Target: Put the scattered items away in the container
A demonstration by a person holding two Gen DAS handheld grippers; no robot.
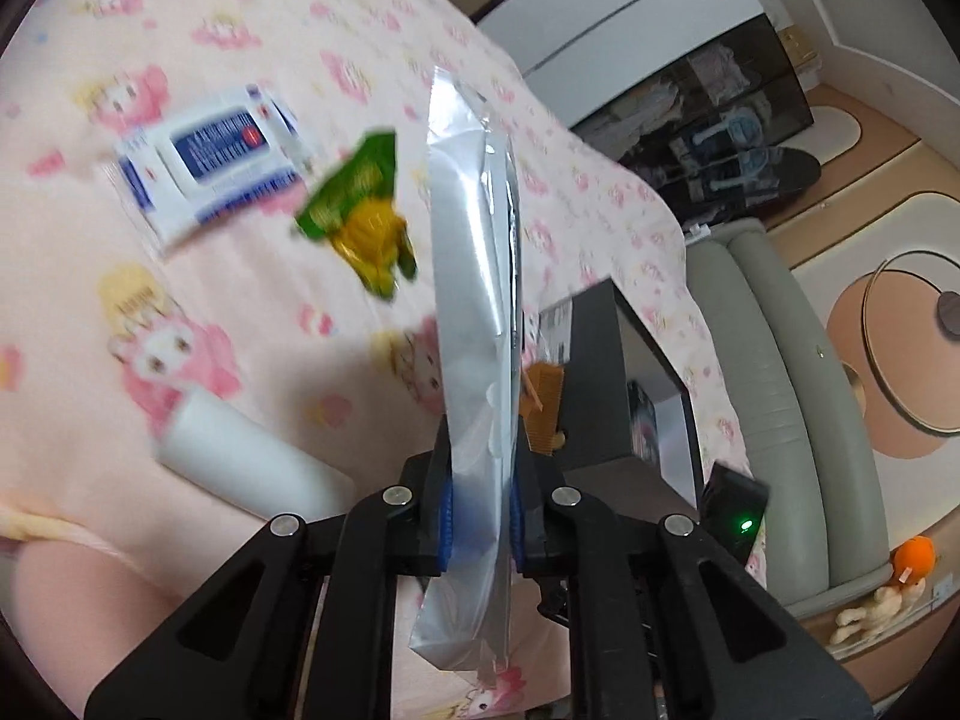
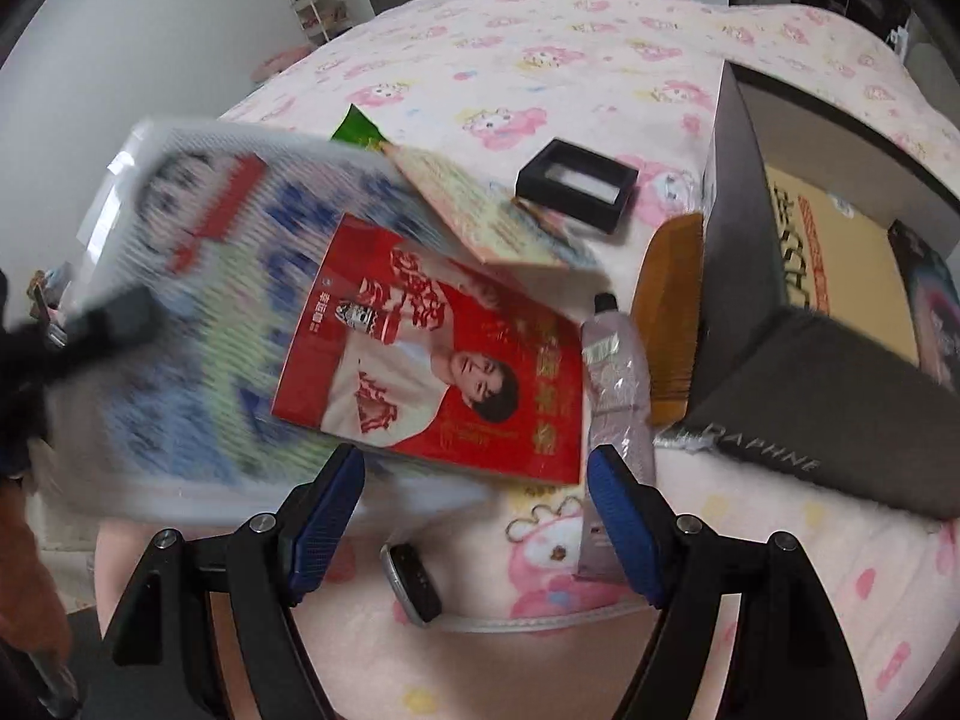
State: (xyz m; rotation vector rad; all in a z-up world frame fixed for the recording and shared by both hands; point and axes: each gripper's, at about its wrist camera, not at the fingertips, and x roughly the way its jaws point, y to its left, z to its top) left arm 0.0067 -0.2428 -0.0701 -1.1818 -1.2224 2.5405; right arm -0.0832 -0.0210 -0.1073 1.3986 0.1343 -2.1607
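My left gripper (image 1: pixel 480 516) clenched a flat silver foil pouch (image 1: pixel 474 276) edgewise, right gripper (image 2: pixel 477 516) gaped — pouch might slip before the grey cardboard box (image 2: pixel 840 372).

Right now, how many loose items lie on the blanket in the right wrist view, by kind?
Flat printed packets: 2, red packet, pale packet
Tubes: 1, tube
Combs: 1, comb
Small black boxes: 1, box
Wristbands: 1, wristband
Total: 6
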